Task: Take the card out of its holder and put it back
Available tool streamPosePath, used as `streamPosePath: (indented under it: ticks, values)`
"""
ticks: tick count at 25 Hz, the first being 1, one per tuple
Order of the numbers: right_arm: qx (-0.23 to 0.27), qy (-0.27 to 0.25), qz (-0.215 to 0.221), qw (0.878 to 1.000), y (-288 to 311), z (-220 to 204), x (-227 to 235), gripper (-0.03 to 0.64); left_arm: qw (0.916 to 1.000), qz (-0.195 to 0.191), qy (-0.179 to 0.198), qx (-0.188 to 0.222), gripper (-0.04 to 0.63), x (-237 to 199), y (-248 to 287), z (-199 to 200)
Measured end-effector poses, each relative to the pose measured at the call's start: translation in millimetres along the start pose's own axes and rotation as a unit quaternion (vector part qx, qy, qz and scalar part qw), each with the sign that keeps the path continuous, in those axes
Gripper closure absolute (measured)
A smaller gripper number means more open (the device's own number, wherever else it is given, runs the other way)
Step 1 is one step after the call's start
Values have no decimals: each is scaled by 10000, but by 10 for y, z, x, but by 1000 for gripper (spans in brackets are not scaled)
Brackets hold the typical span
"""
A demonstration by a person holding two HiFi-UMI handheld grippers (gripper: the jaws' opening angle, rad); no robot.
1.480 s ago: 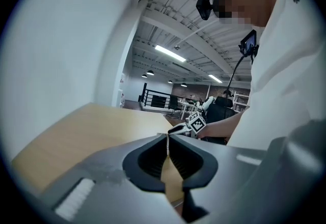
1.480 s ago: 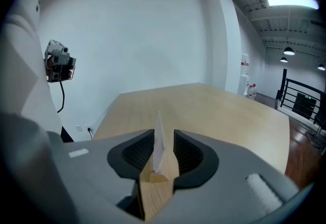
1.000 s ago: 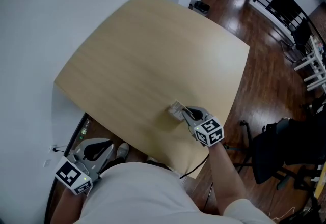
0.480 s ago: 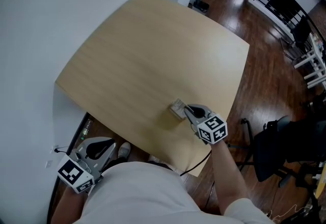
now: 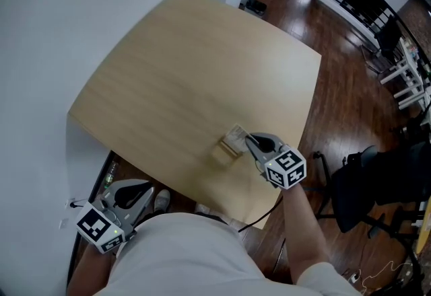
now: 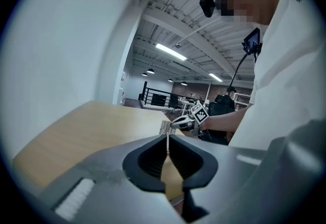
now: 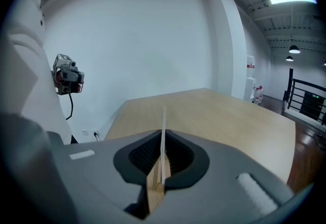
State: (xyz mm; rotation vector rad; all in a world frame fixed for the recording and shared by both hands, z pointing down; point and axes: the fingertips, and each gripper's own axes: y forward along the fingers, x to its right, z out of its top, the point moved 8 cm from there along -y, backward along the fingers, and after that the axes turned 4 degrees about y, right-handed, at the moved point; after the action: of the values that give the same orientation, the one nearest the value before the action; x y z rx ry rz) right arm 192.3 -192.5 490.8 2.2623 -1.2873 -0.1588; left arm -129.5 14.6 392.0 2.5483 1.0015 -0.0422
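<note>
Right gripper (image 5: 248, 142): grips card (image 5: 235, 134) edge-on, holds it upright ahead of jaws, above table (image 5: 188, 72); left gripper (image 5: 143, 195): sits closed, empty, well apart.

The right gripper (image 5: 248, 140) reaches forward, tipped downward — jaws pinched on the card (image 7: 163, 131). The left gripper (image 5: 143, 192) hangs low beside the torso, jaws together with nothing between them.

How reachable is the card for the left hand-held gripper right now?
Probably yes. The left hand-held gripper sits low off the near edge of the table, jaws shut, with an open line across it to the card; the right hand-held gripper is clamped on it.
</note>
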Motion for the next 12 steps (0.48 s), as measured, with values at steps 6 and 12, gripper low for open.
streamPosePath:
  ticks: [6, 12]
  values:
    - [72, -113, -171, 9998, -114, 175, -112, 595, 9998, -180, 56, 120, 577, -109, -28, 20]
    - [175, -252, -255, 9992, -238, 336, -426, 595, 9991, -349, 126, 185, 577, -187, -166, -2]
